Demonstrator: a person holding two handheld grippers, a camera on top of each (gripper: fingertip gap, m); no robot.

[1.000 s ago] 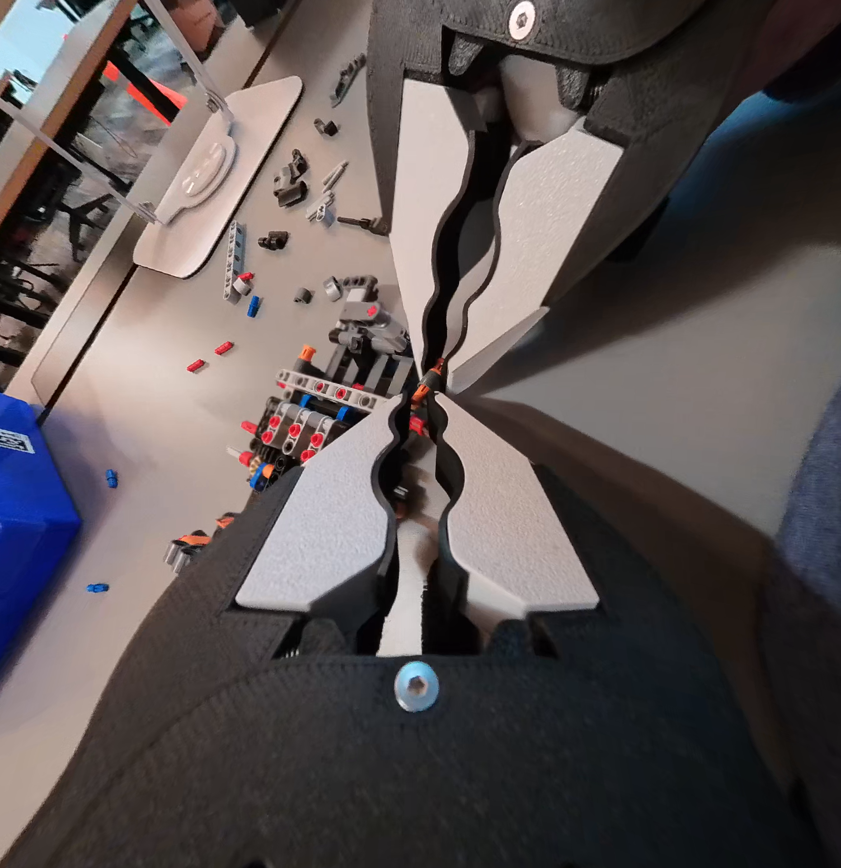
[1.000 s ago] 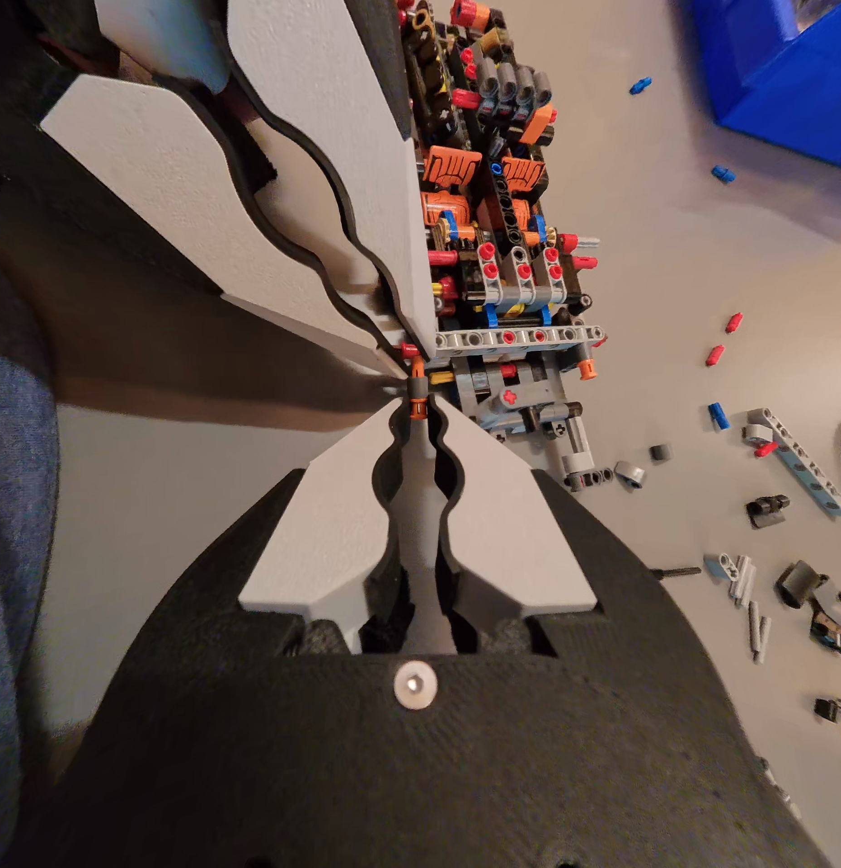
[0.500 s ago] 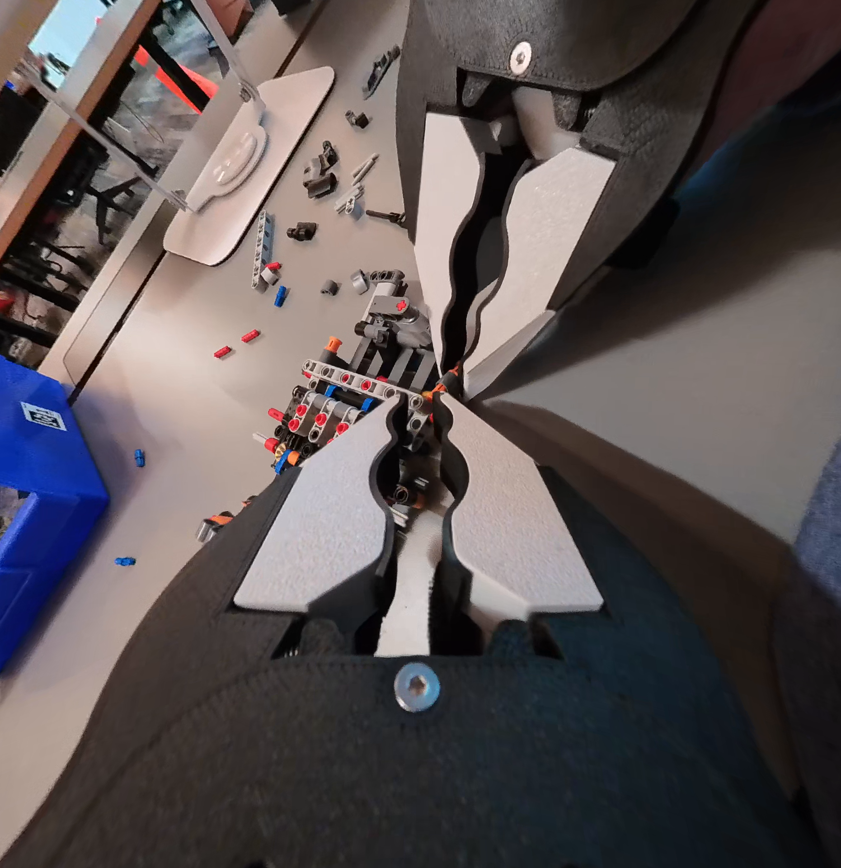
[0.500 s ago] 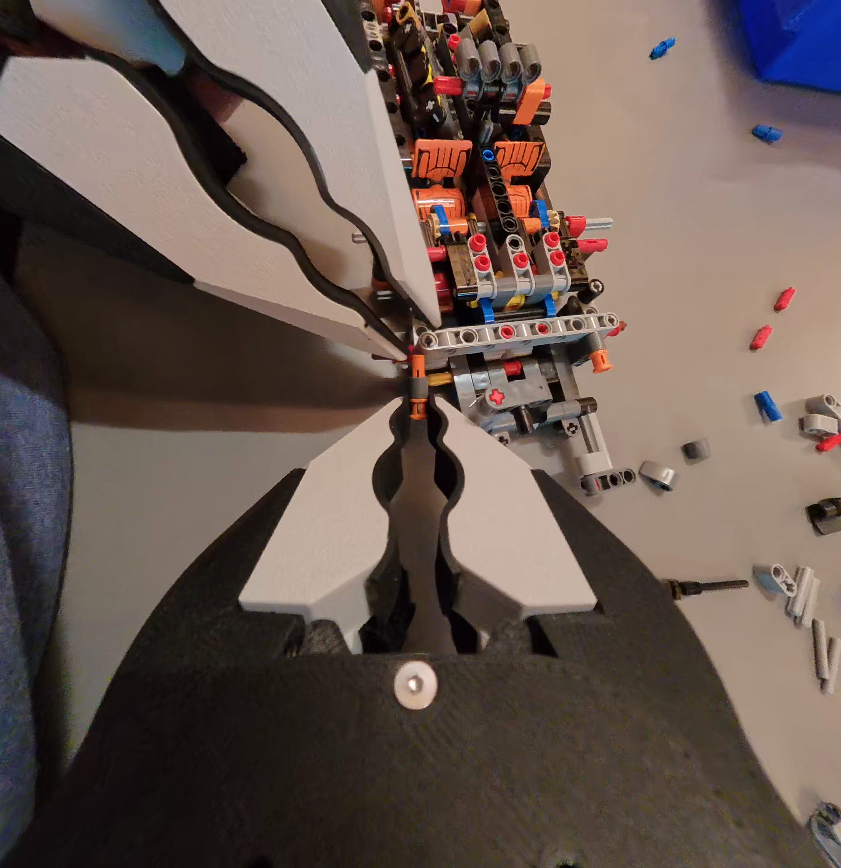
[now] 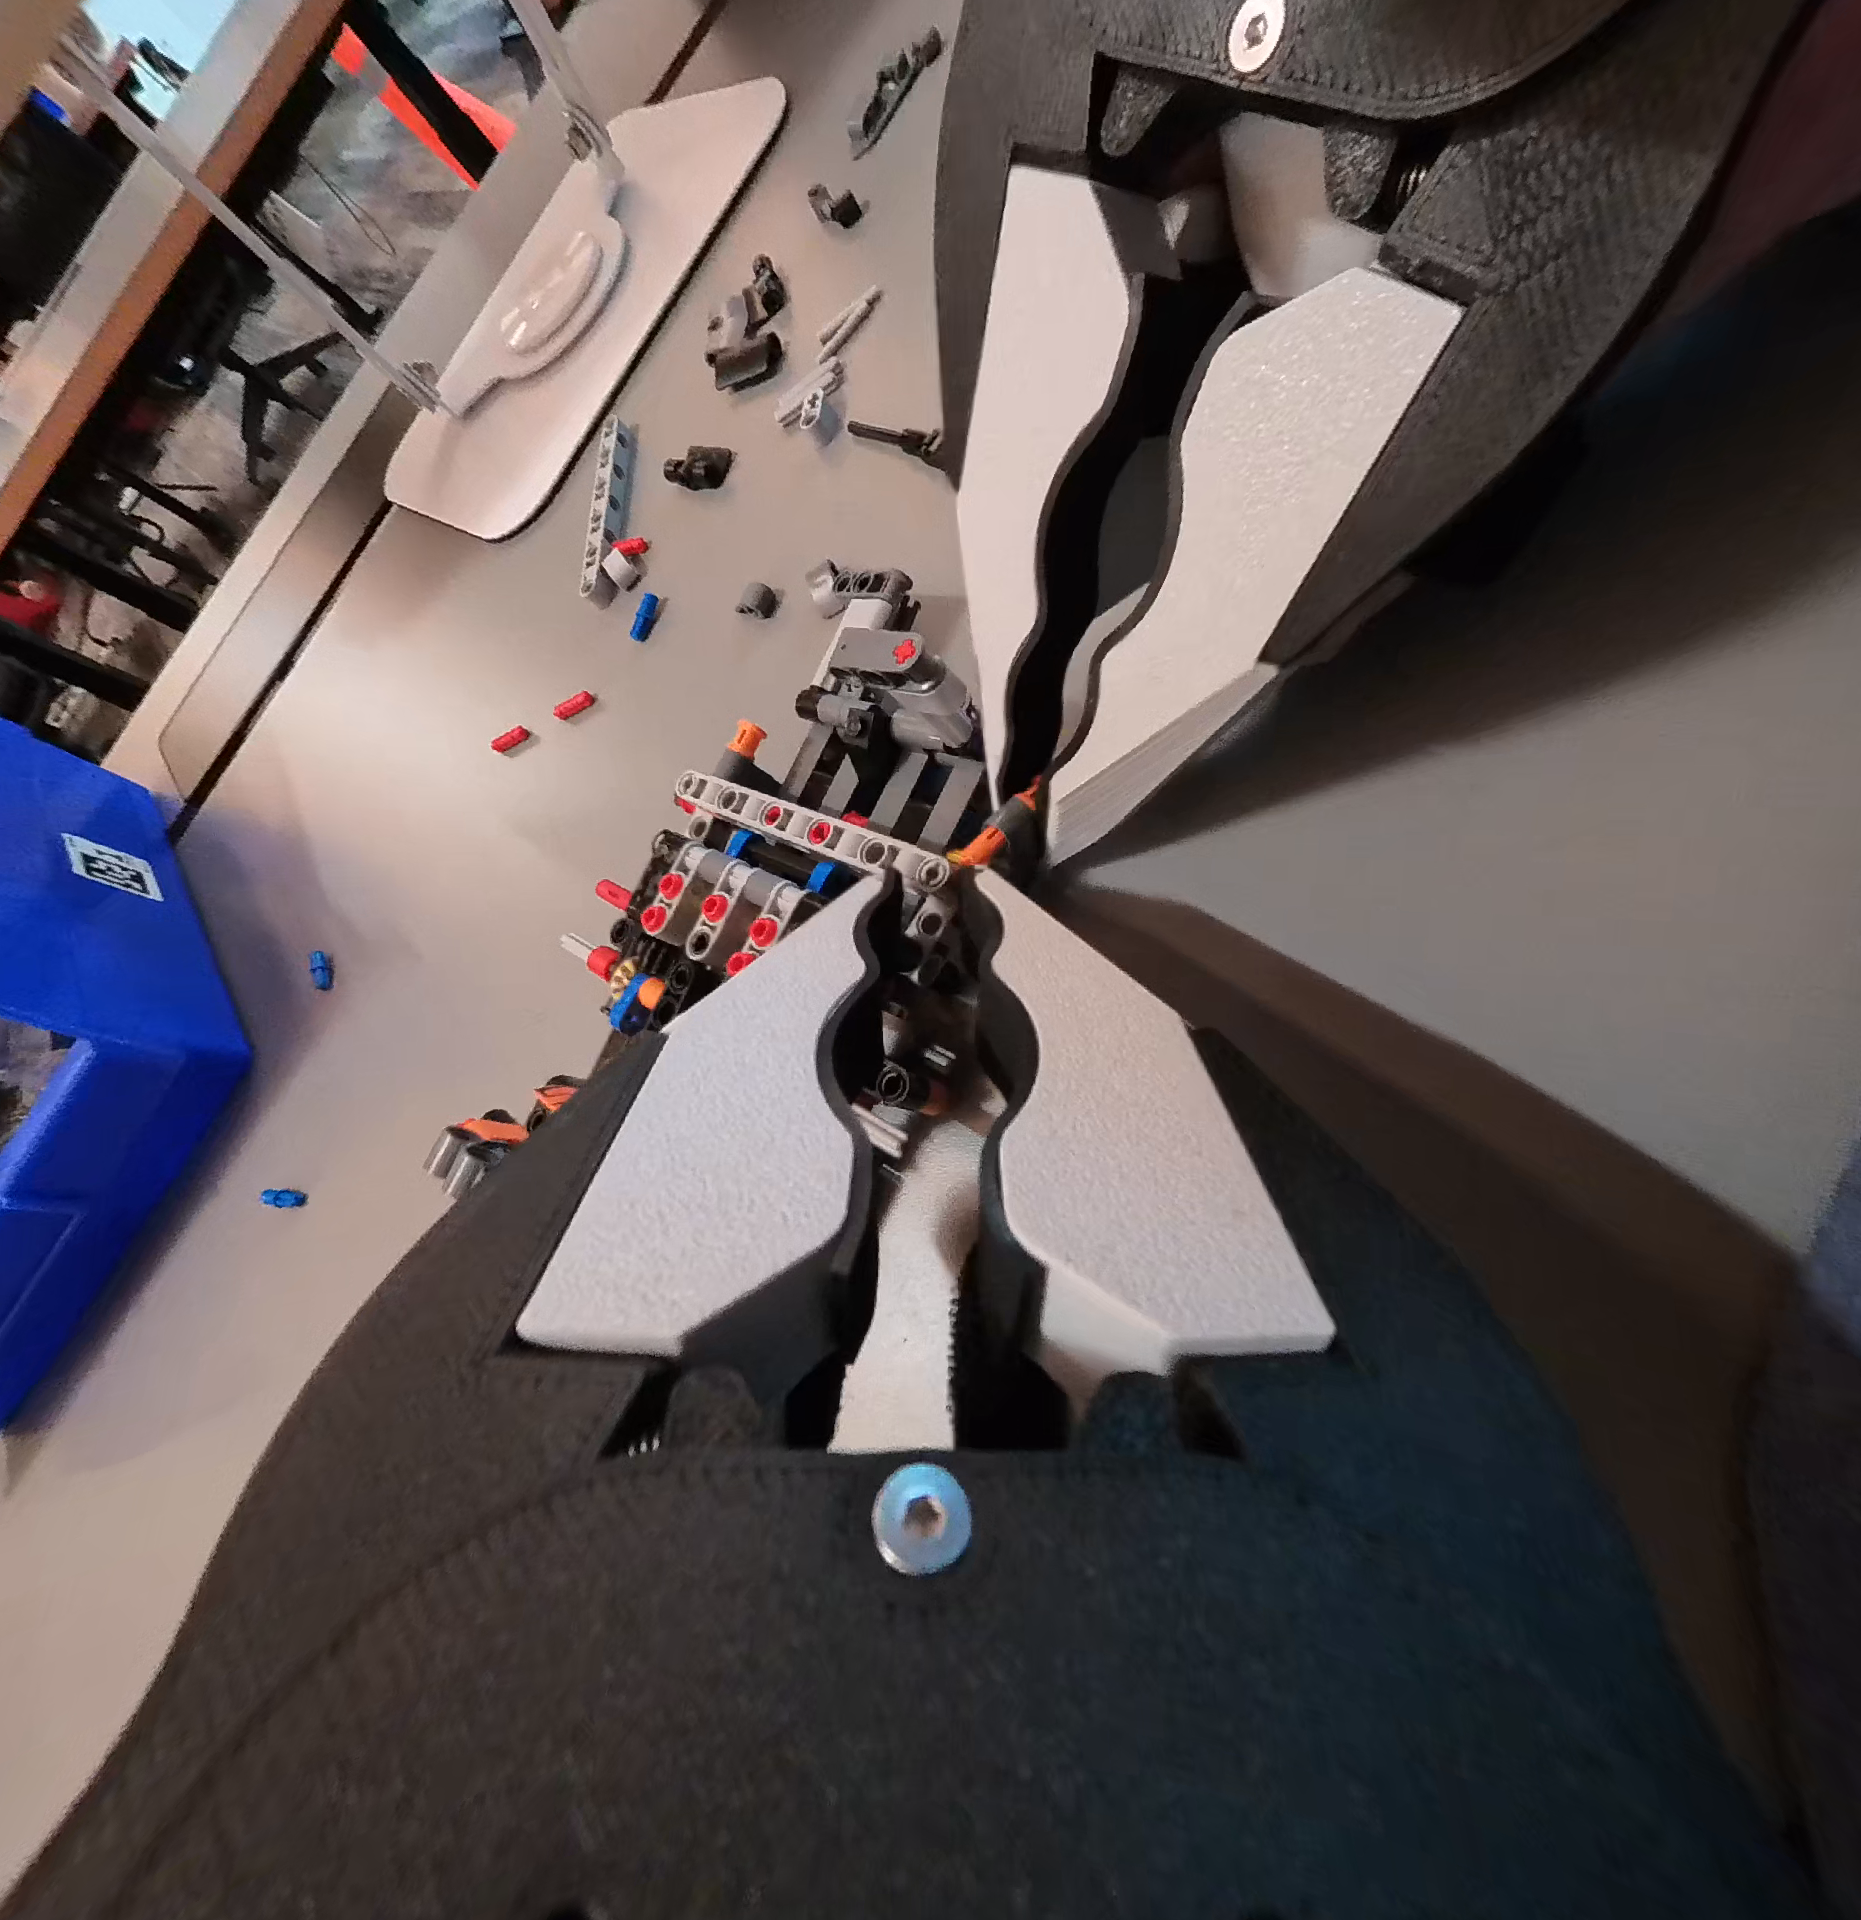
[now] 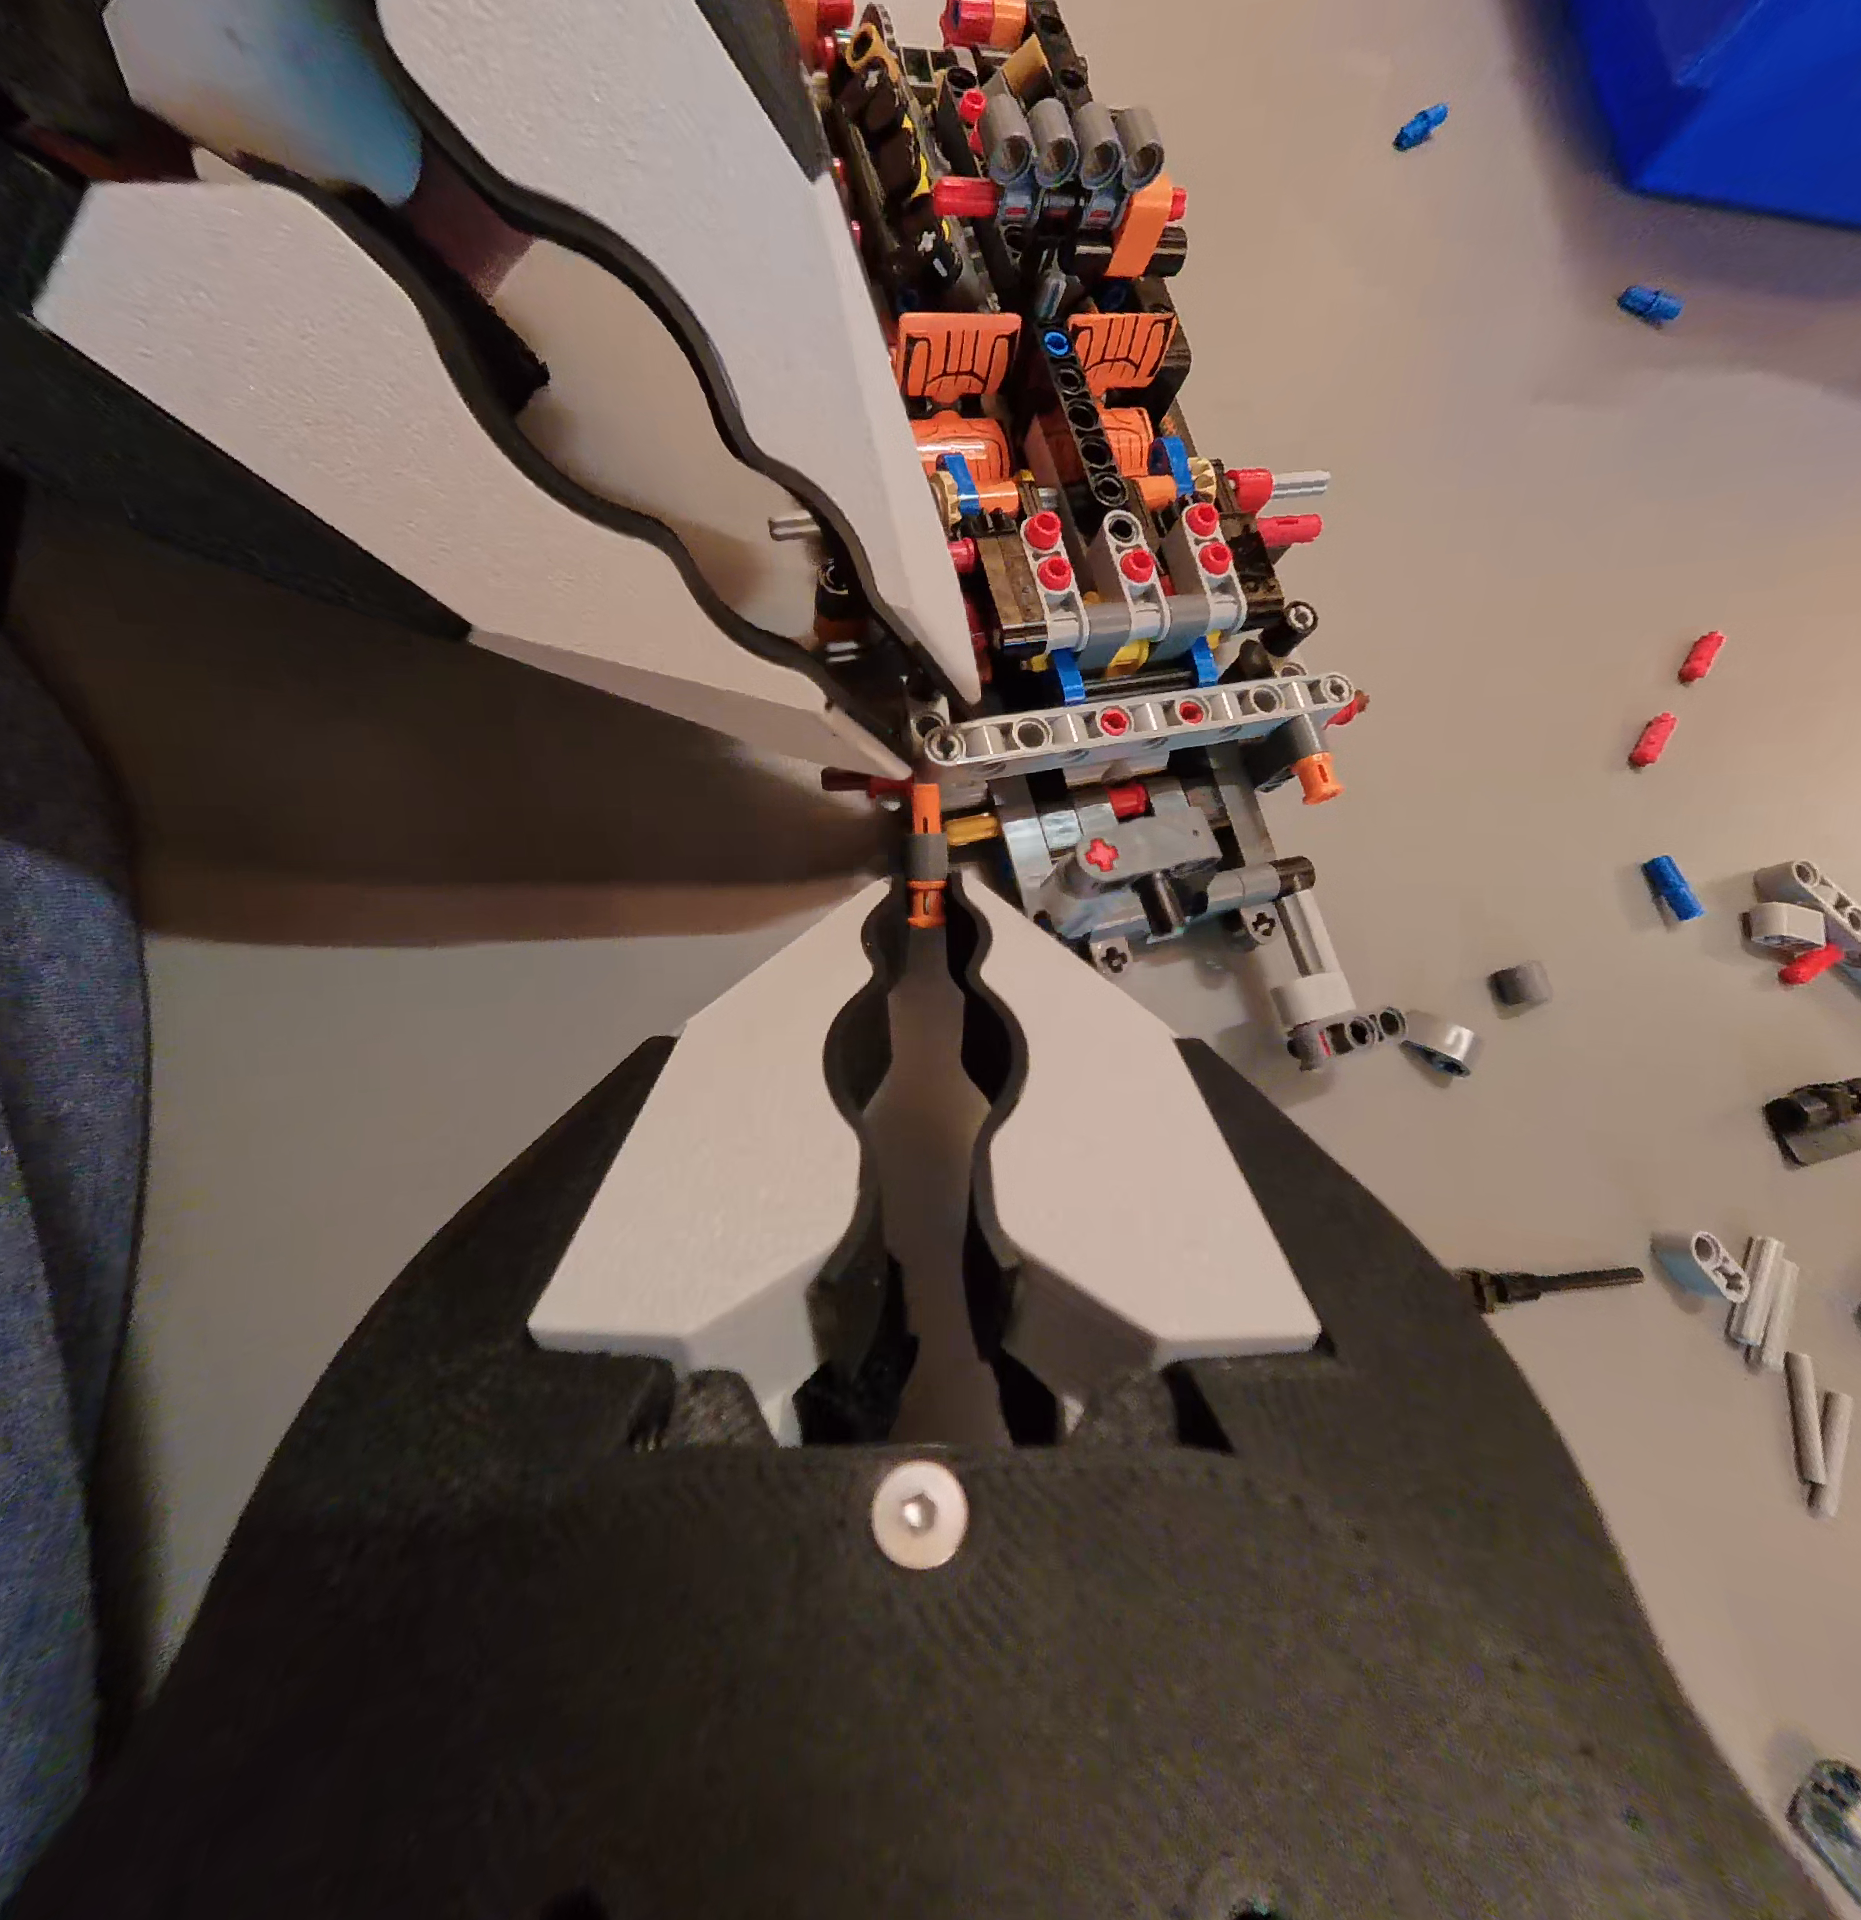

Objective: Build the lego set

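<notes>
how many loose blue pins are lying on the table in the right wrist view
3: one beside the blue bin, one just below it, one near the grey beam. Grippers may hide others.

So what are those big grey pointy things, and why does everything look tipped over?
Those are grabbing tools that a person holds, one in each hand. Each carries a camera looking along its jaws, so the pictures tilt with the hands. One picture comes from the left gripper, the other from the right gripper.

The right one pinches a small orange pin with a grey collar, pointed at the corner of the half-built lego model. The left one grips the model's corner to steady it.

On the grey table lie loose red pins, blue pins and grey beams. The blue bin stands to the side.
</notes>
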